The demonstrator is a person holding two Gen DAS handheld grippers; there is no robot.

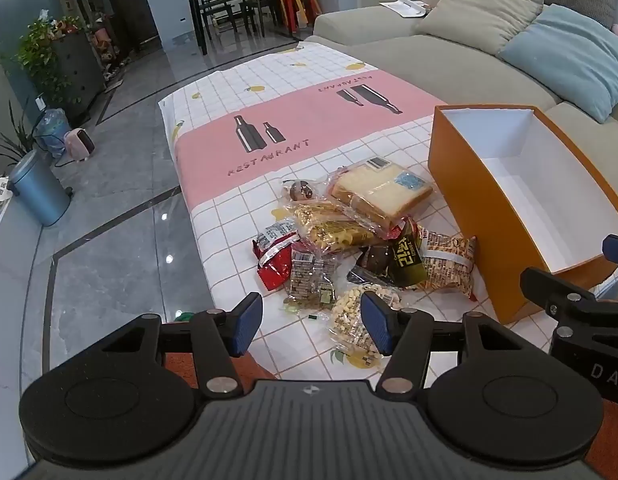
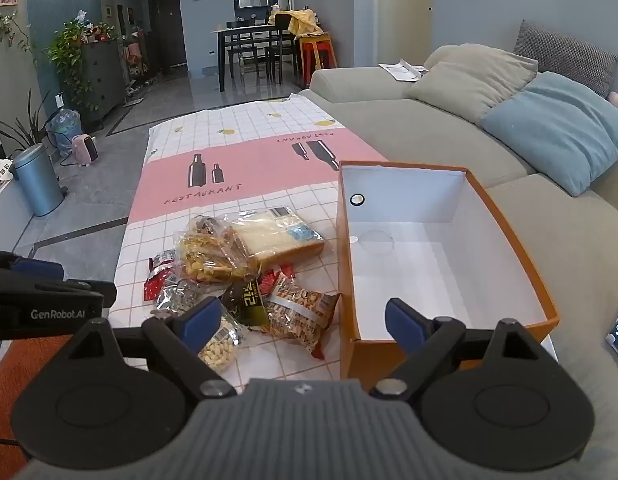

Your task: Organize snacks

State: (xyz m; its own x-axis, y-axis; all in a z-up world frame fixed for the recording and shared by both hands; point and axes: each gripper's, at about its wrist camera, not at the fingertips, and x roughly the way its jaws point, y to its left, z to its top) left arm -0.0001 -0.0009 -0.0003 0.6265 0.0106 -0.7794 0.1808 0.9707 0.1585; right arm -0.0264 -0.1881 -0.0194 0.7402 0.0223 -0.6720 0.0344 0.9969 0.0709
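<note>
None of the snacks [image 2: 245, 276] sits in the orange box [image 2: 509, 236] yet, as far as I see; all remain piled beside it. My left gripper [image 1: 312, 324] and right gripper [image 2: 303, 322] both gape, holding nothing.

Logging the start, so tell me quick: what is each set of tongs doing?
Left tongs: open, holding nothing.
Right tongs: open, holding nothing.

From my seat, the far half of the tablecloth [image 2: 245, 160] lies bare, so I have open room beyond the snack pile [image 1: 349, 236]. The pile itself crowds the near middle, packets overlapping. The orange box [image 2: 509, 236] stands just right of it, top open, its white interior unfilled; its tall left wall blocks a low sideways pass from the pile. The peanut bag [image 2: 305, 312] lies just beside that wall. The sofa [image 2: 429, 136] hems in the right side.
</note>
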